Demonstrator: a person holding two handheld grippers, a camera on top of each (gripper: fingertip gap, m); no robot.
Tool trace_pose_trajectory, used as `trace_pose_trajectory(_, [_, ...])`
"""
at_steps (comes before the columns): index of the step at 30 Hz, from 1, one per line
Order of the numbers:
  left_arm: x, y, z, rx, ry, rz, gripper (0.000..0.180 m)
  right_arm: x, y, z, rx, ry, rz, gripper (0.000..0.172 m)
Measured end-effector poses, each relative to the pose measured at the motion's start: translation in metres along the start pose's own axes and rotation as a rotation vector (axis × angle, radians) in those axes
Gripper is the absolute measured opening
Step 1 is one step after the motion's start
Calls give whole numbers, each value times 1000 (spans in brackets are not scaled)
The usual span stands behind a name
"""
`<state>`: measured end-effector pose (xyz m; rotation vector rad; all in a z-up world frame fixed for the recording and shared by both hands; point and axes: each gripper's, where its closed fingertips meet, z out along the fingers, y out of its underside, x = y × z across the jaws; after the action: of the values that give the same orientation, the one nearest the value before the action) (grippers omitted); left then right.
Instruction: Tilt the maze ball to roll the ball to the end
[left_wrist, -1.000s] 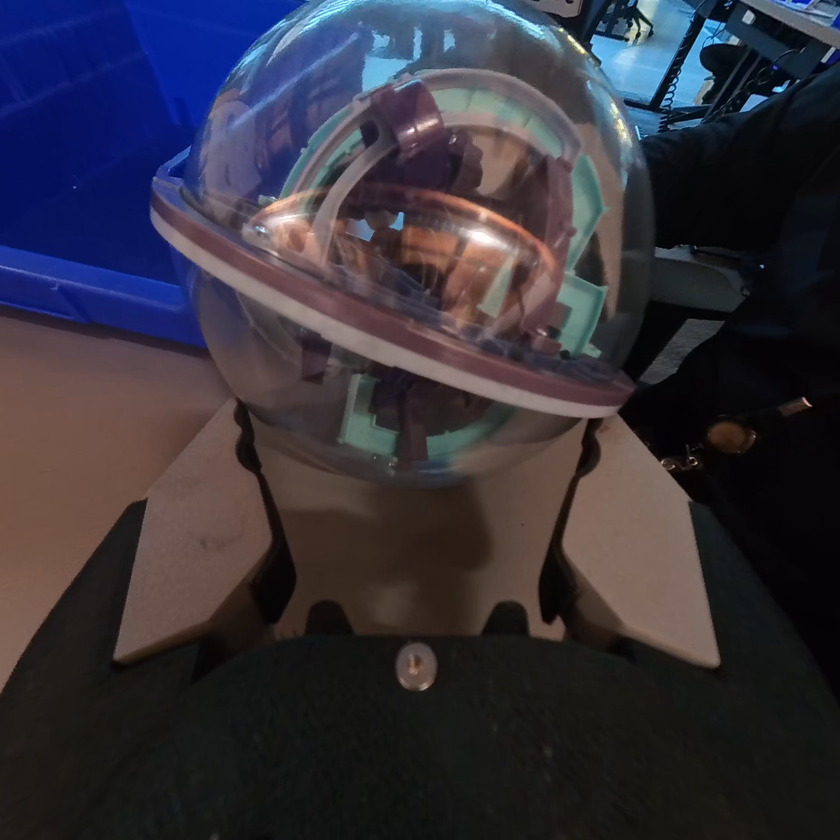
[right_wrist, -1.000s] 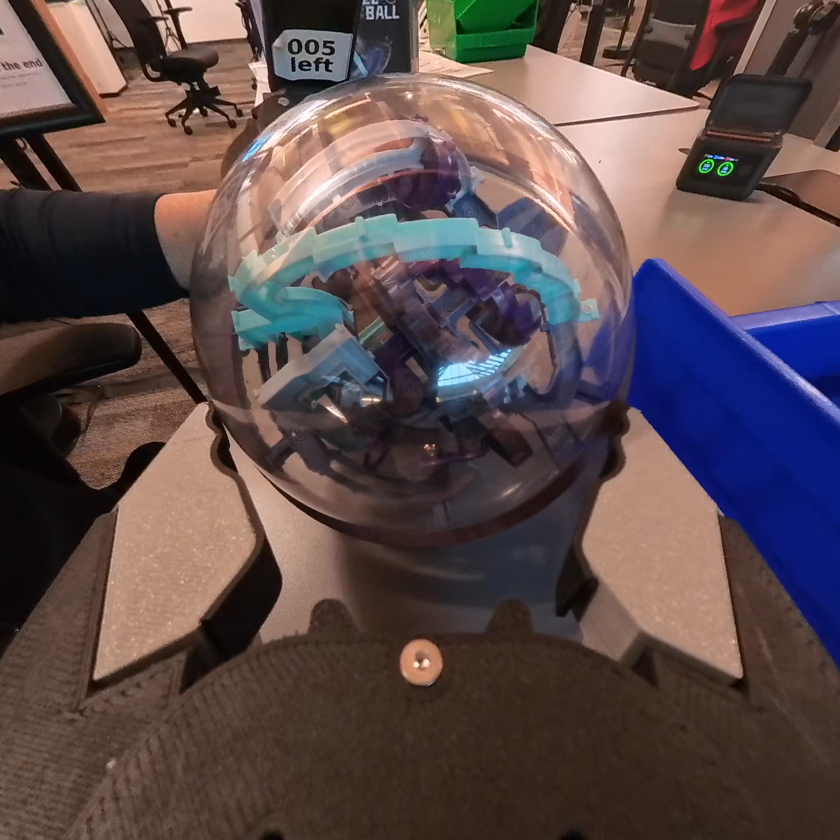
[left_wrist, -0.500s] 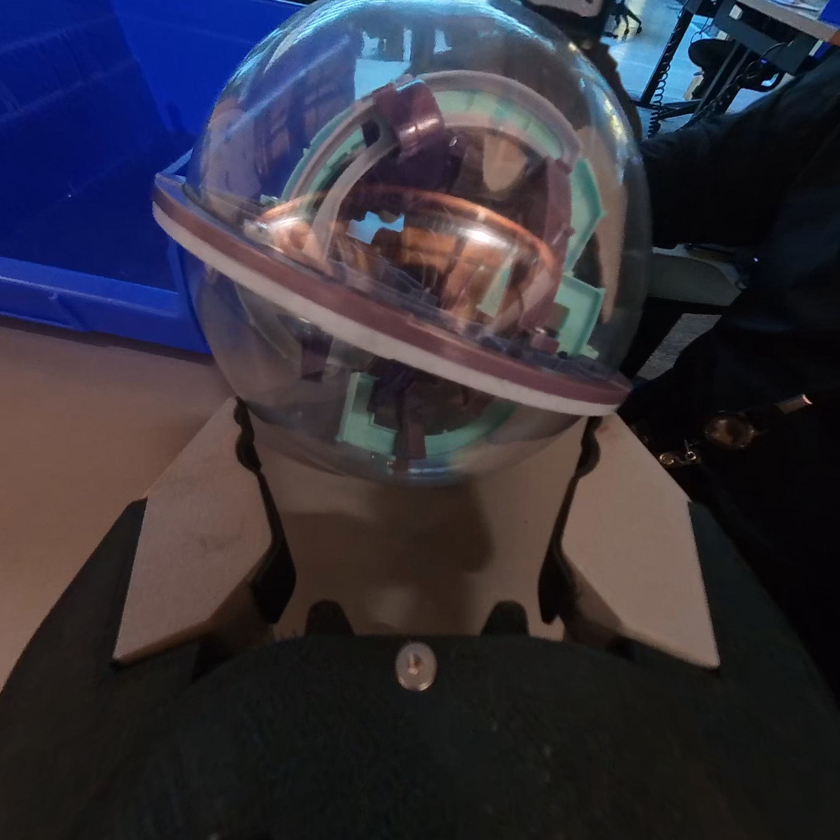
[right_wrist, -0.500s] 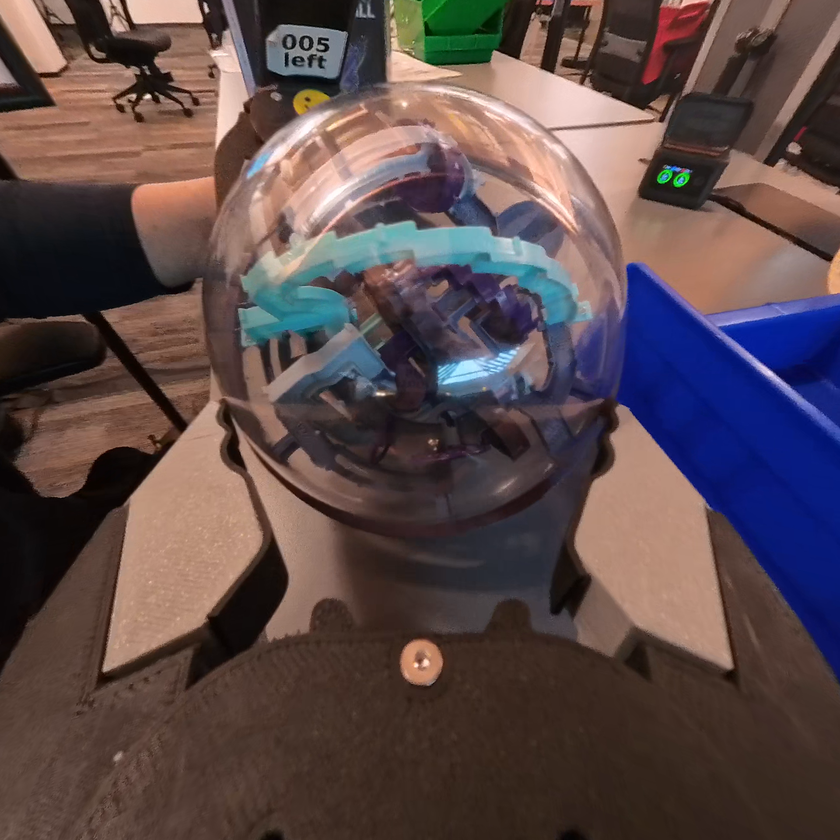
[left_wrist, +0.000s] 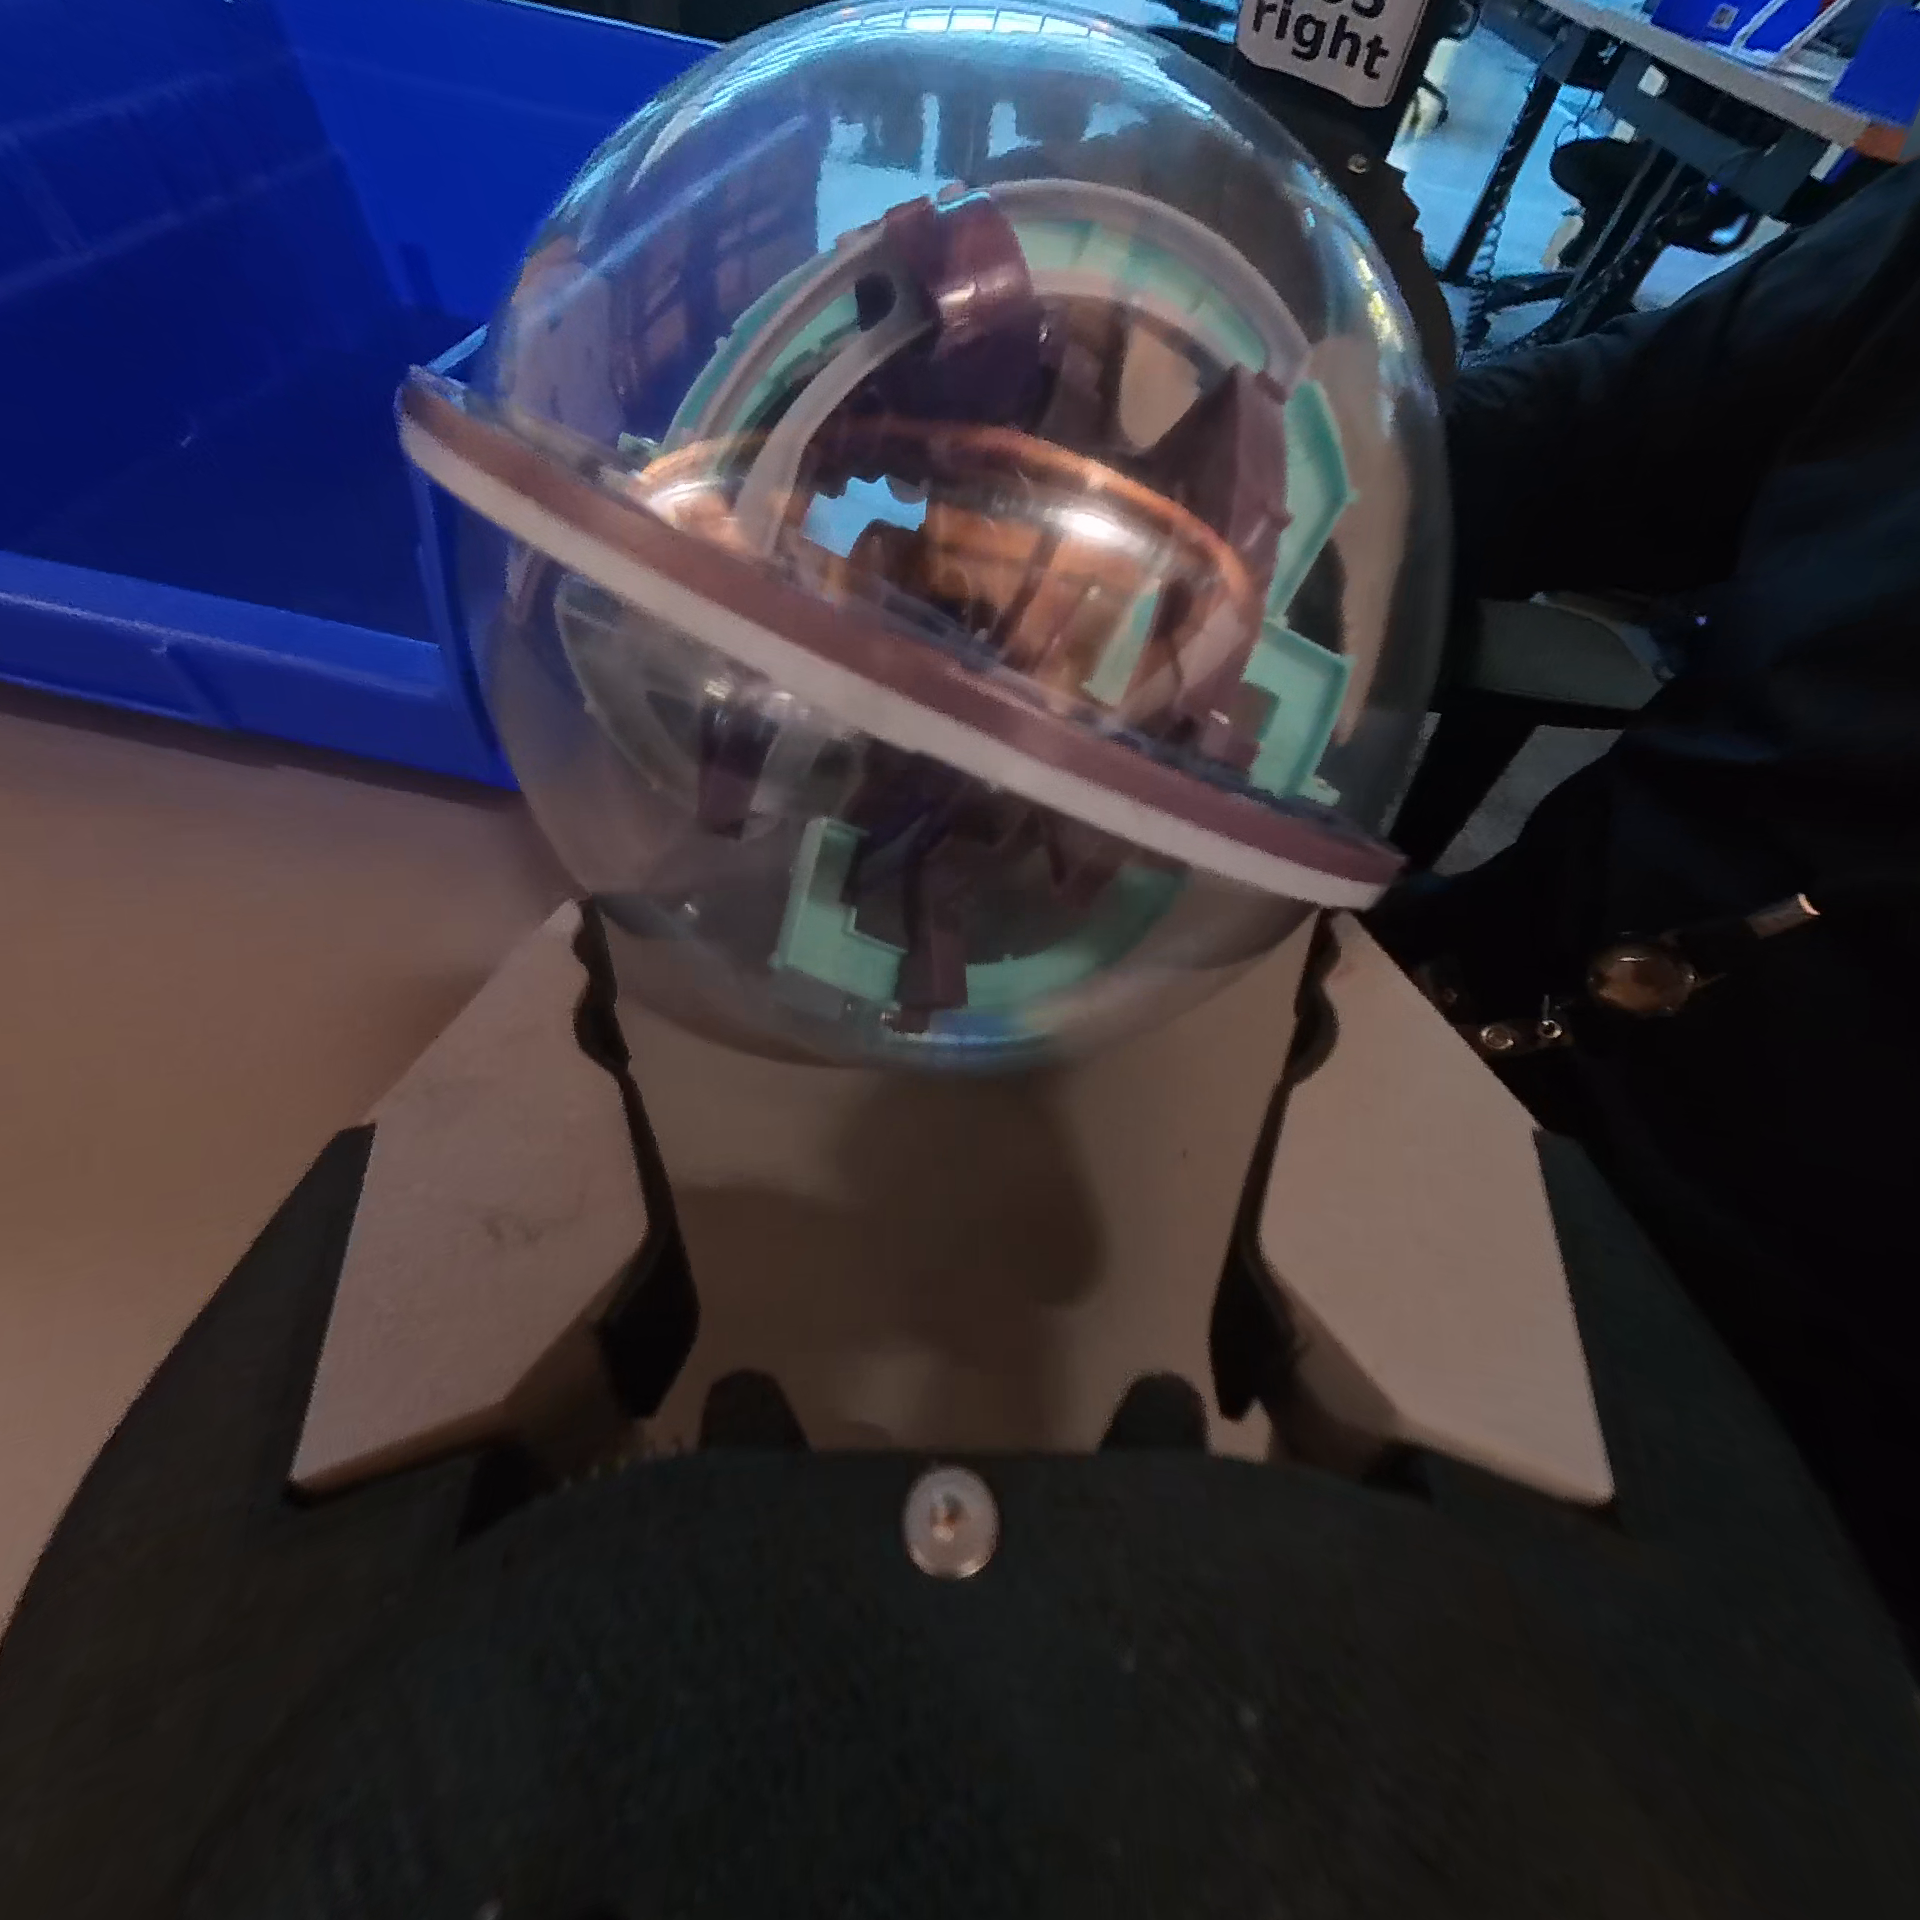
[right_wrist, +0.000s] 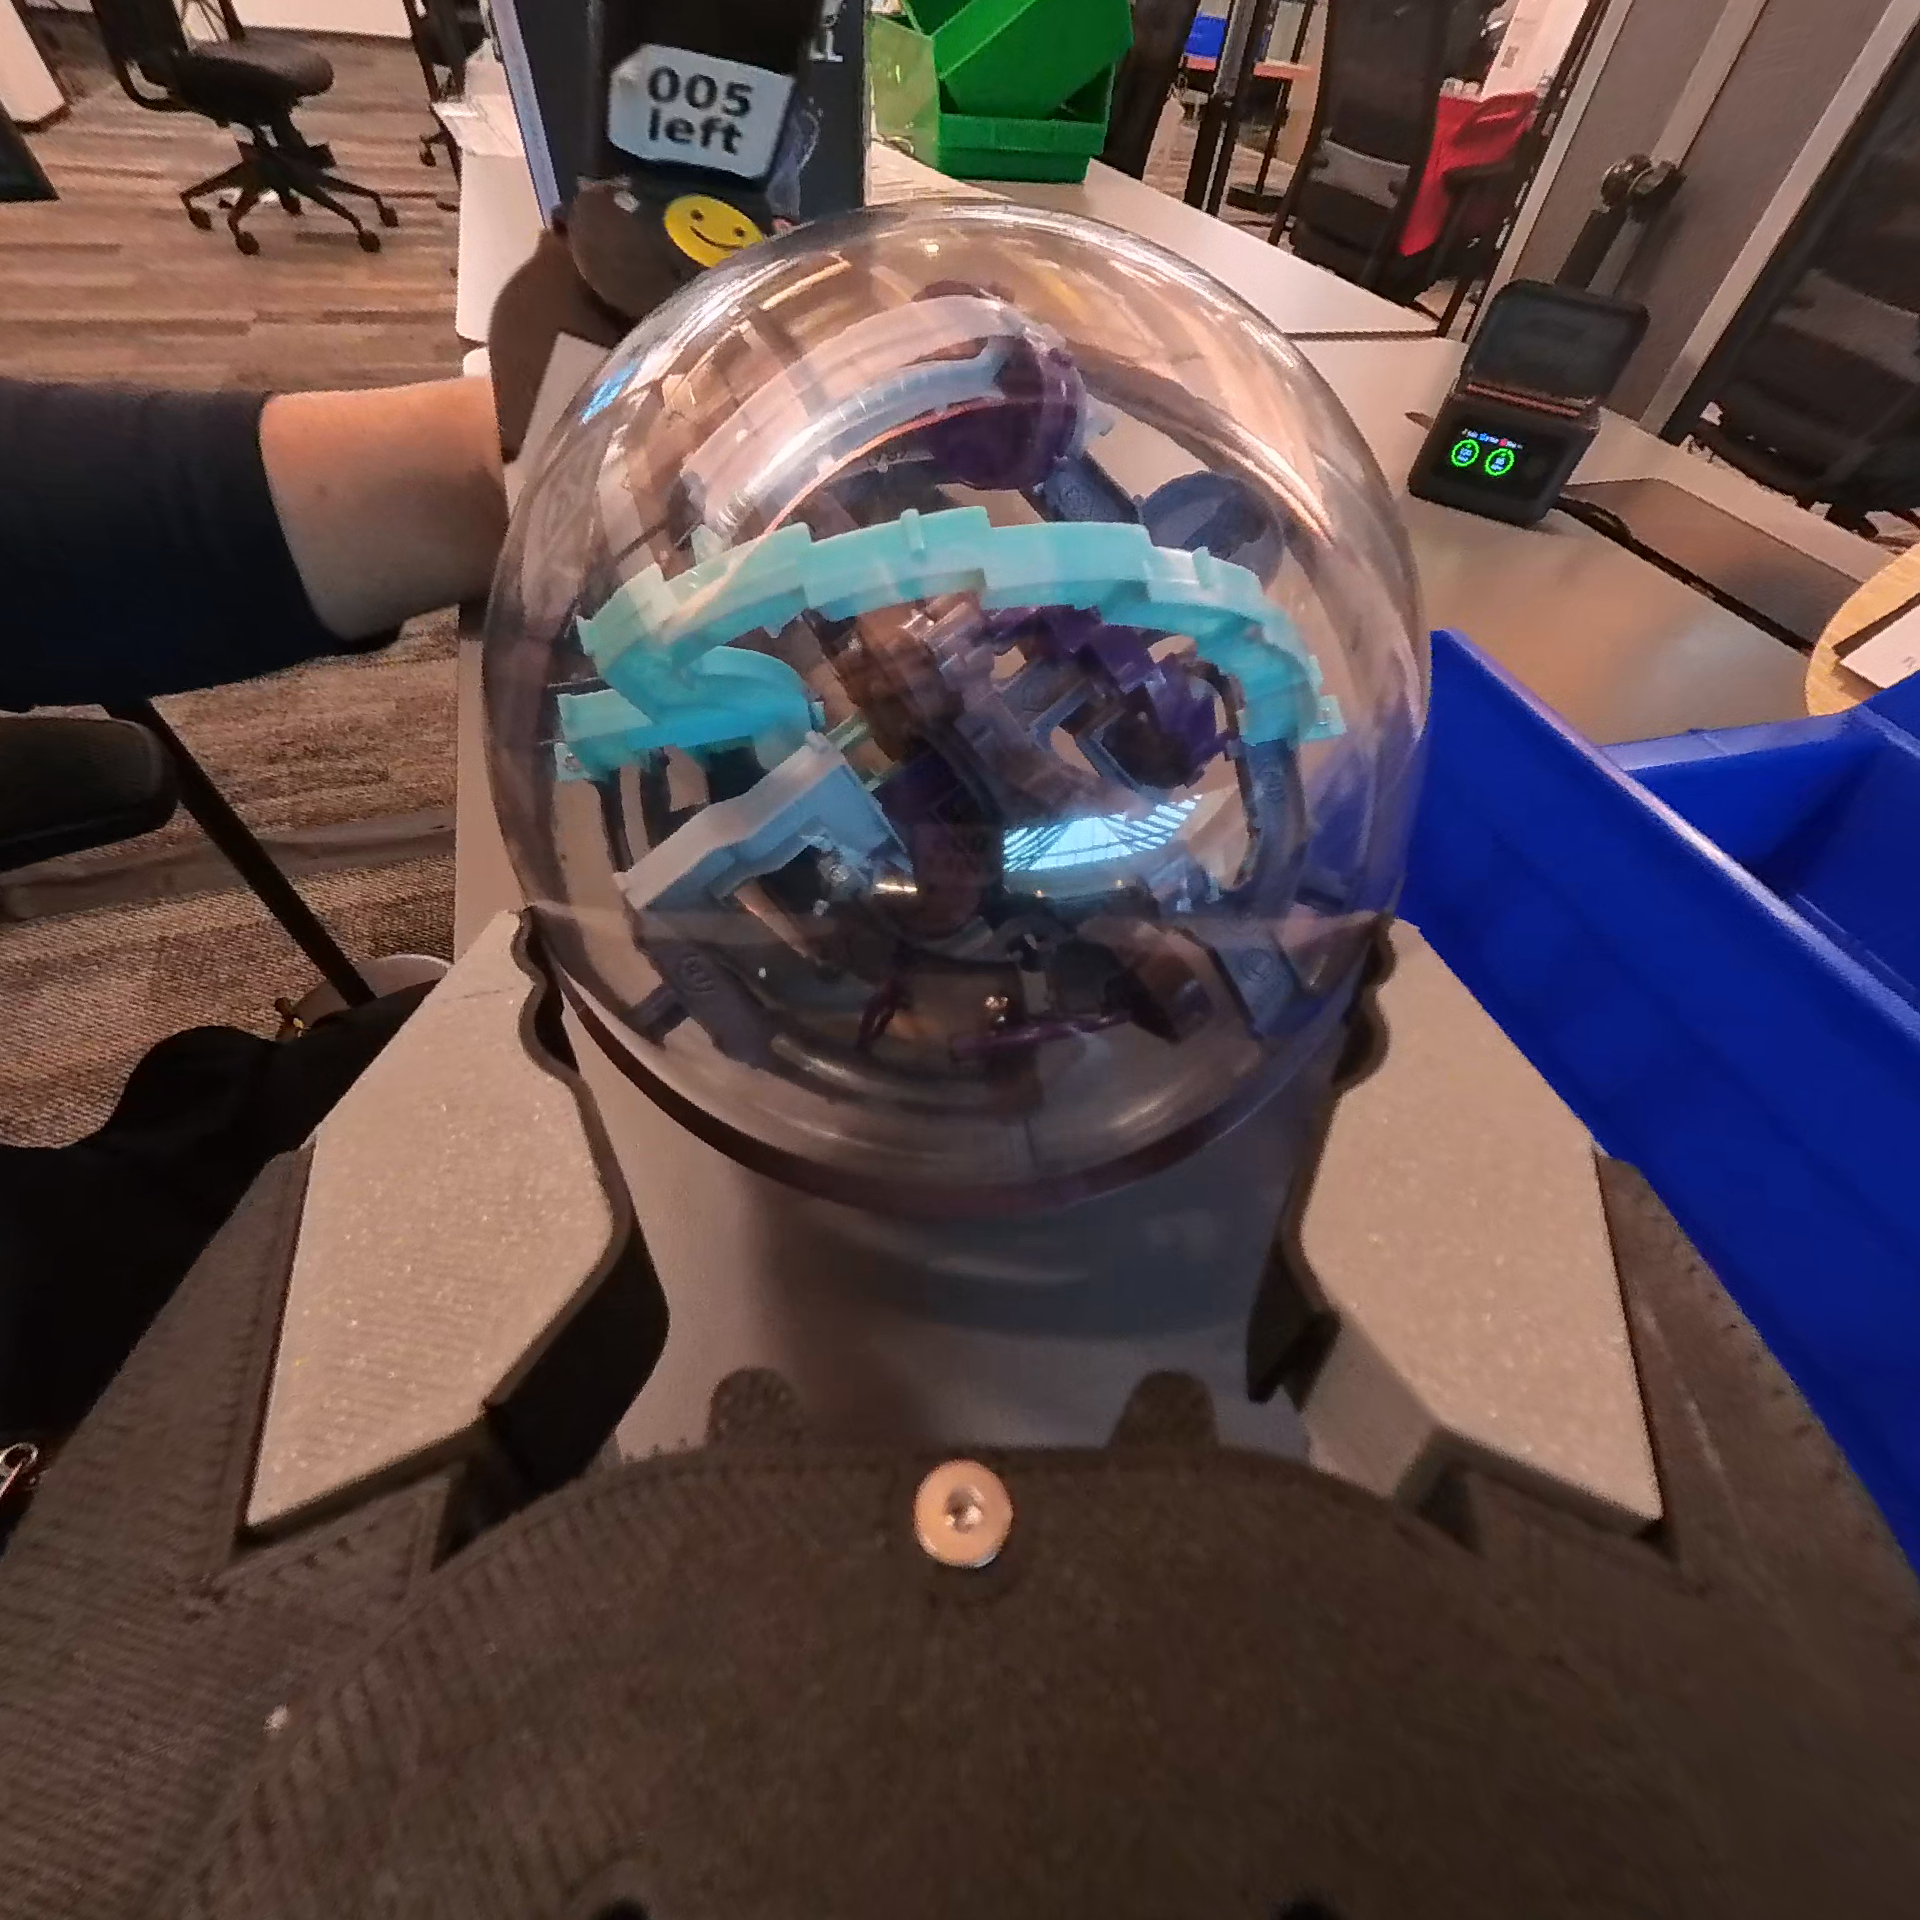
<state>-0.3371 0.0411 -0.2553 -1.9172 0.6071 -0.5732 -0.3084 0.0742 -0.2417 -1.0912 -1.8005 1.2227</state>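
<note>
The maze ball (left_wrist: 966, 582) is a clear sphere with teal, purple and grey tracks inside and a purple-and-white rim that slopes down to the right. My left gripper (left_wrist: 951, 935) is shut on its lower half, and both fingertips (left_wrist: 587, 935) touch the shell. In the right wrist view the ball (right_wrist: 956, 675) sits the same way in my right gripper (right_wrist: 951, 935), whose fingertips (right_wrist: 535, 945) press on its sides. The two grippers hold it from opposite sides, and the left gripper's body (right_wrist: 675, 187) shows behind the ball. I cannot make out the small ball inside.
A blue bin (left_wrist: 208, 416) stands close to the ball, at the right edge of the right wrist view (right_wrist: 1662, 987). The tan table (left_wrist: 208, 987) lies below. A person's sleeve (right_wrist: 156, 540) reaches in. A black device with green lights (right_wrist: 1507, 416) and a green bin (right_wrist: 1018, 83) sit farther back.
The ball's rim has tilted more steeply down to the right in the left wrist view. Both grippers' fingers have drawn in a little around the ball, which stays held.
</note>
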Motion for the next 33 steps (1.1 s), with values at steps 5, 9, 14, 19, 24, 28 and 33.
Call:
trace_pose_trajectory(5, [3,7,-26,33,-21,-77,121,0,0,0,0,4,4,145])
trace_pose_trajectory(9, [16,8,-49,116,-30,-181,114,-1,-1,1,0,10,-7,145])
trace_pose_trajectory(14, [35,1,-52,197,2,-397,117,-2,-2,2,-5,29,-22,145])
trace_pose_trajectory(19, [38,-12,-35,239,3,-501,110,-2,-2,3,-16,52,-21,145])
trace_pose_trajectory(24, [19,-16,-31,228,-82,-482,101,-1,0,2,-32,71,-13,144])
trace_pose_trajectory(28, [8,-20,-36,249,-105,-461,92,-1,2,1,-46,85,-24,143])
trace_pose_trajectory(33, [-6,-27,-51,304,-123,-455,72,3,5,-1,-58,102,-32,137])
